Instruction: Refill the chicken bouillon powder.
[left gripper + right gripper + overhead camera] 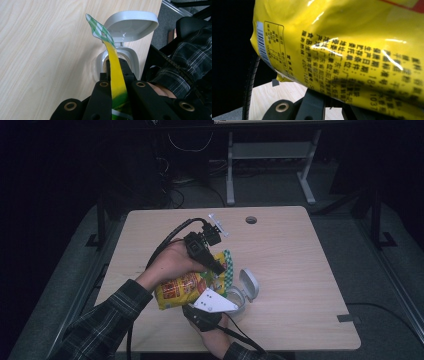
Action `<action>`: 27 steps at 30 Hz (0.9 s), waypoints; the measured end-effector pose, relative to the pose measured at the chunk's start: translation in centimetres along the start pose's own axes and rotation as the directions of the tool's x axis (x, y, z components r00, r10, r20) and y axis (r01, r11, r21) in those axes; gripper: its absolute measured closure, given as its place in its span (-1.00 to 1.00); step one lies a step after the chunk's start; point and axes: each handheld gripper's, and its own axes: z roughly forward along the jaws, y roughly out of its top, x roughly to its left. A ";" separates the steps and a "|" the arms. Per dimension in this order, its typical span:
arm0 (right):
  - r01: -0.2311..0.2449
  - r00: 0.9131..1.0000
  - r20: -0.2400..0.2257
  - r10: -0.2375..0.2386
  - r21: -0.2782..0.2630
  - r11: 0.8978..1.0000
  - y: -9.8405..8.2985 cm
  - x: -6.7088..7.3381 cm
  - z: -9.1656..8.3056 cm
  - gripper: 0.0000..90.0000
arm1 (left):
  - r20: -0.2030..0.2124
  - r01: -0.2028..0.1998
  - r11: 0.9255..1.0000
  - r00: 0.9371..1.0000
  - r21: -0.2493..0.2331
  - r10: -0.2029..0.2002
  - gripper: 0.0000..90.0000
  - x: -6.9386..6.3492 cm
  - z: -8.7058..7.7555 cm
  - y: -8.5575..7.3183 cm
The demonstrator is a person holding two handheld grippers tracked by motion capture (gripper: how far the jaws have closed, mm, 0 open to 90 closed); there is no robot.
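A yellow snack bag (182, 287) with a green-and-white checked top edge hangs over the middle of the wooden table (300, 250). My left gripper (220, 269) comes down from above and is shut on that top edge; in the left gripper view the bag's edge (116, 75) runs pinched between its black jaws (116, 62). My right gripper (202, 309), under its grey plate, sits just below the bag. Its view looks at the bag's printed back (342, 45), which covers the tips of the jaws (333, 101); the bag's skin runs down into them.
A small white container (239, 301) with its hinged lid (248, 282) flipped open stands on the table right of the bag, directly beyond the left jaws (132, 58). The table has a cable hole (251, 220) at the back. Desk legs and cables stand behind it.
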 end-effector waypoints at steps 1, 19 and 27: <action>0.000 1.000 -0.001 0.000 -0.001 1.000 0.0 0.0 0.0 0.99 | 0.000 0.001 1.000 1.000 -0.002 -0.001 1.00 0.0 0.0 0.0; 0.005 1.000 0.000 -0.005 -0.001 1.000 0.0 -0.1 -0.1 1.00 | 0.001 0.001 1.000 1.000 0.001 -0.001 1.00 -0.1 0.1 0.1; 0.010 1.000 0.000 -0.010 0.000 1.000 0.0 -0.1 -0.1 0.99 | 0.000 0.003 1.000 1.000 0.001 -0.003 1.00 -0.1 0.1 0.1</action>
